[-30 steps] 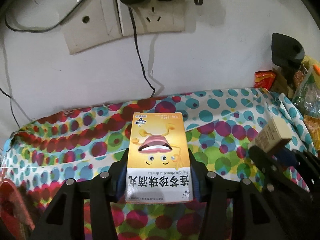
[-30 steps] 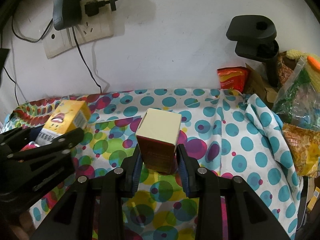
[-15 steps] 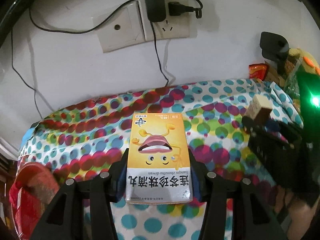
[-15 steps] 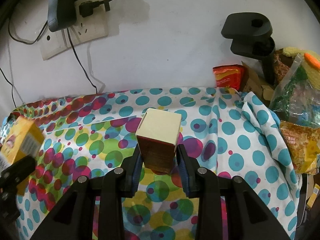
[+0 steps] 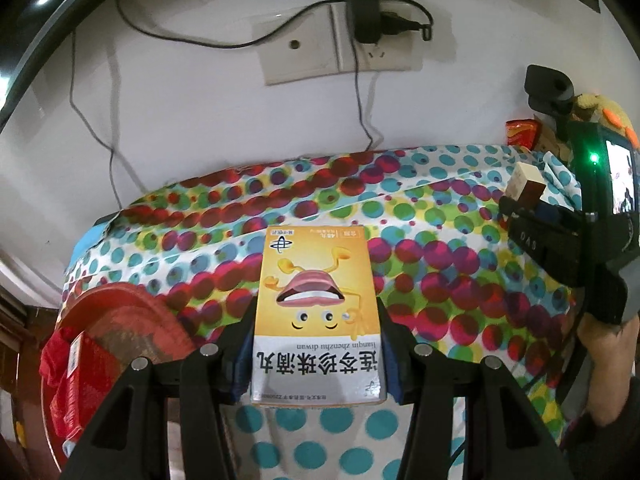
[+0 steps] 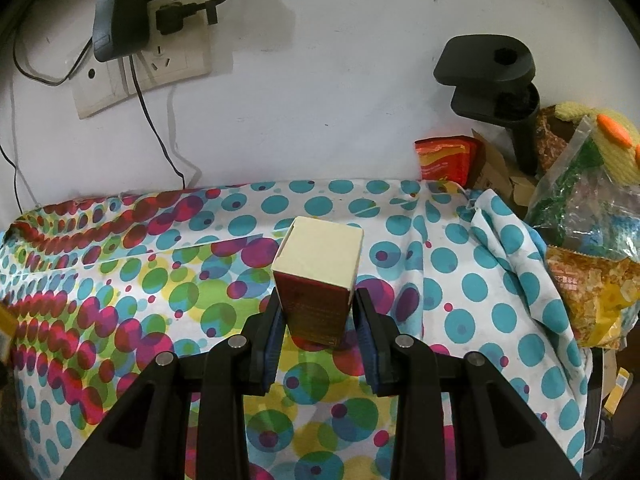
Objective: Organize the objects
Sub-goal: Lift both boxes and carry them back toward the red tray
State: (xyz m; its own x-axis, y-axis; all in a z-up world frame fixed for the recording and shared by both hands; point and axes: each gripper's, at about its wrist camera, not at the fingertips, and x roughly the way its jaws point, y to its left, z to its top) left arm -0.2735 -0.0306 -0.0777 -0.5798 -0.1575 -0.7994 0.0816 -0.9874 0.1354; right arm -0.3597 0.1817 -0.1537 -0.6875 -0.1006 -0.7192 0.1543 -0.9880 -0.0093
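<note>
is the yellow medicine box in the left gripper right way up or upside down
Upside down, as the left wrist camera sees it: the yellow medicine box, clamped in the left gripper, shows inverted lettering and cartoon face.

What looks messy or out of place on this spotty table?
The spotted cloth is bunched into folds at its right end rather than lying flat. Beside it, snack bags sit in a loose heap. The yellow box and brown box are both gripped squarely.
</note>
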